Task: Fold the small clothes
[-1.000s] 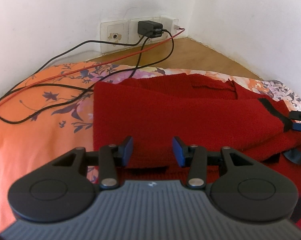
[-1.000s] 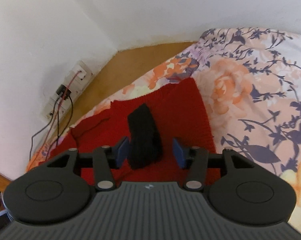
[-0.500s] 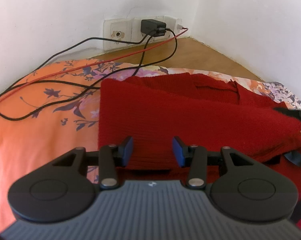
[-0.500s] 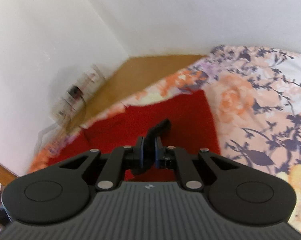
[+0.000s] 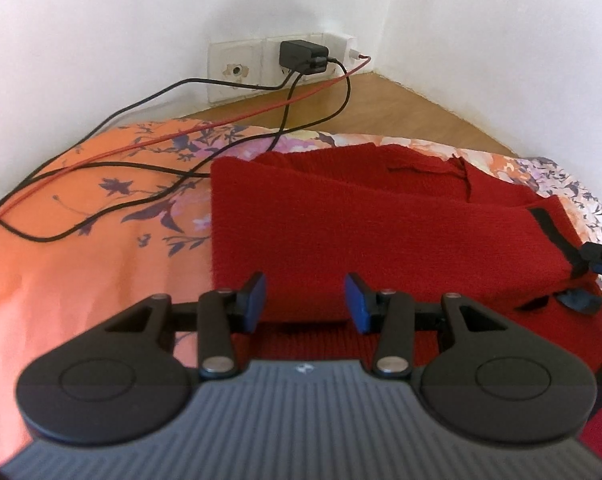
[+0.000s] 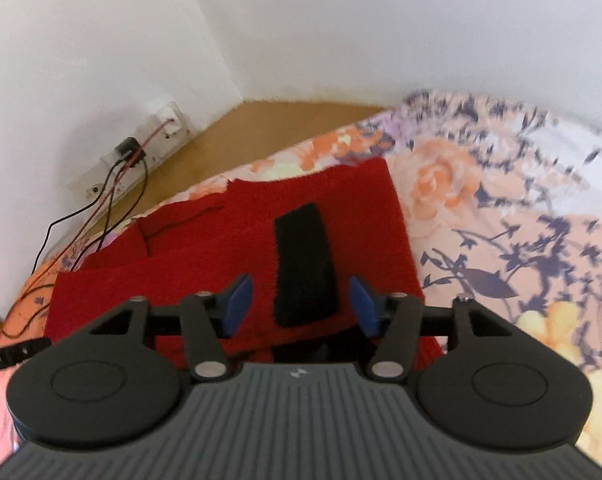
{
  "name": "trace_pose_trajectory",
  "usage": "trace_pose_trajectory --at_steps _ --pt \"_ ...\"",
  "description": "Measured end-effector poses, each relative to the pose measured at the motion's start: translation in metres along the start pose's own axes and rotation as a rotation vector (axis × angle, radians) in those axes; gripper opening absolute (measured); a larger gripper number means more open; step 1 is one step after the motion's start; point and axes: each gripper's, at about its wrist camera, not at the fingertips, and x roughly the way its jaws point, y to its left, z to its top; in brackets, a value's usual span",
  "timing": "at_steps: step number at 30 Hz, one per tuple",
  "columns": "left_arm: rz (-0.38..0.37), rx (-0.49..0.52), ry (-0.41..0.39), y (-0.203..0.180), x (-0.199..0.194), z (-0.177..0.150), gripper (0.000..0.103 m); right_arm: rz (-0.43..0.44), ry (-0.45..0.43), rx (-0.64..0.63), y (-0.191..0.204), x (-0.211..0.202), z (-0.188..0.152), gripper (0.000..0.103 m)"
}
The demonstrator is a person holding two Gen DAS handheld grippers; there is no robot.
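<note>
Both hand-held grippers [image 5: 305,302] [image 6: 297,304] agape, empty; red sweater [image 5: 381,232] near edge hidden beneath.

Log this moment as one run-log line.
left tongs: open over red sweater | right tongs: open, black cuff between, unheld | bedsheet underneath

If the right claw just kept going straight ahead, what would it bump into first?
Most likely the black cuff lying on the red knitted sweater, straight ahead between the open right claw pads; how far off it lies is hard to judge.

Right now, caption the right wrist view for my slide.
Open right tongs over a red sweater's black cuff on floral bedding.
</note>
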Motion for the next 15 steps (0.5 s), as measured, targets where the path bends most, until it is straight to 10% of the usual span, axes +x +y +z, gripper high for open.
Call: trace_pose_trajectory --at_steps 15 --pt "0.048 -0.019 0.037 0.034 -0.065 -0.053 0.045 0.007 -0.043 -0.078 0.014 -0.086 -0.067 0.075"
